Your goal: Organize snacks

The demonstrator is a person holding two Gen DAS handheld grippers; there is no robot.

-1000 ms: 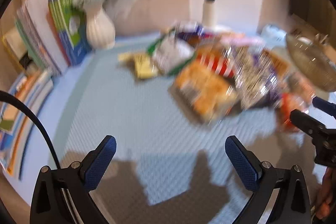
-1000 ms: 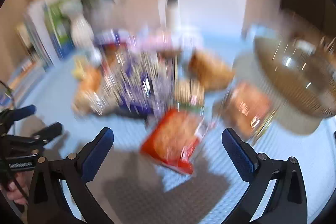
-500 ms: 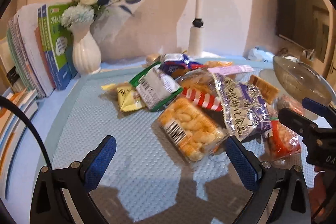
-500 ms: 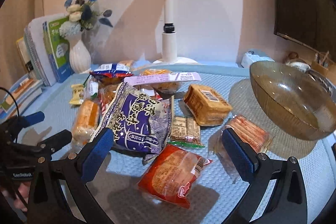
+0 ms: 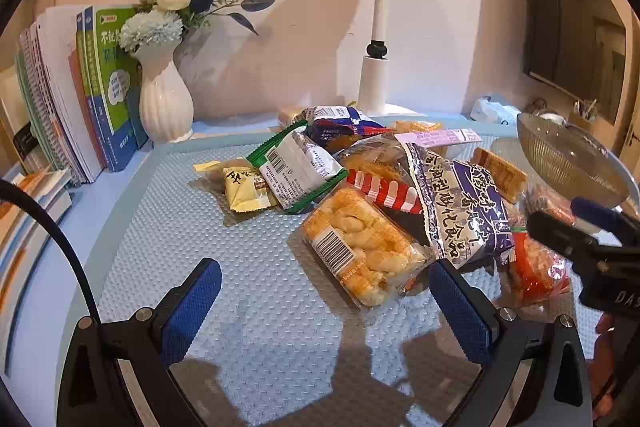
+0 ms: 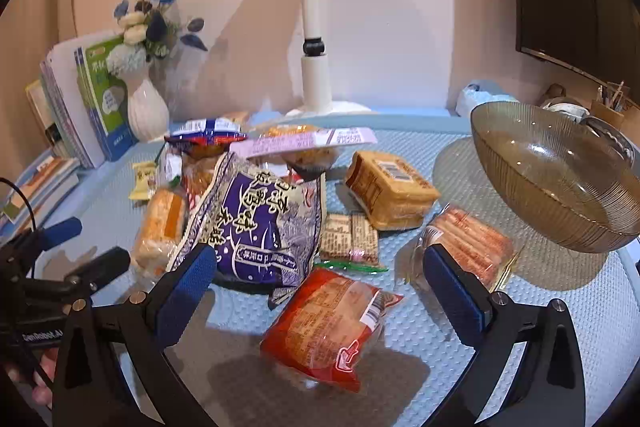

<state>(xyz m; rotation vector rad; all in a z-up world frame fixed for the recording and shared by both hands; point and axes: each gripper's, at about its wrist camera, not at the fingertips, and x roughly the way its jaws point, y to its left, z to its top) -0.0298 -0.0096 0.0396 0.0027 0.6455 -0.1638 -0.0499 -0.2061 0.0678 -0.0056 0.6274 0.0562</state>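
Several snack packets lie heaped on a light blue mat (image 5: 168,235). A clear pack of golden puffs (image 5: 360,247) lies just beyond my left gripper (image 5: 328,307), which is open and empty. A large purple bag (image 6: 260,223) tops the pile and also shows in the left wrist view (image 5: 456,203). A red packet (image 6: 328,327) lies between the jaws of my right gripper (image 6: 320,295), which is open and empty. A sausage pack (image 6: 468,243) and a brown cake pack (image 6: 392,191) lie beside a ribbed glass bowl (image 6: 560,183).
A white vase of blue flowers (image 5: 164,99) and upright books (image 5: 80,95) stand at the back left. A white lamp post (image 6: 314,67) stands at the back centre. Flat books (image 5: 24,227) lie at the left edge. A dark screen (image 5: 576,23) hangs at right.
Both grippers have steadied and moved closer to the pile; views went from blurred to sharp. Both jaws stay open.
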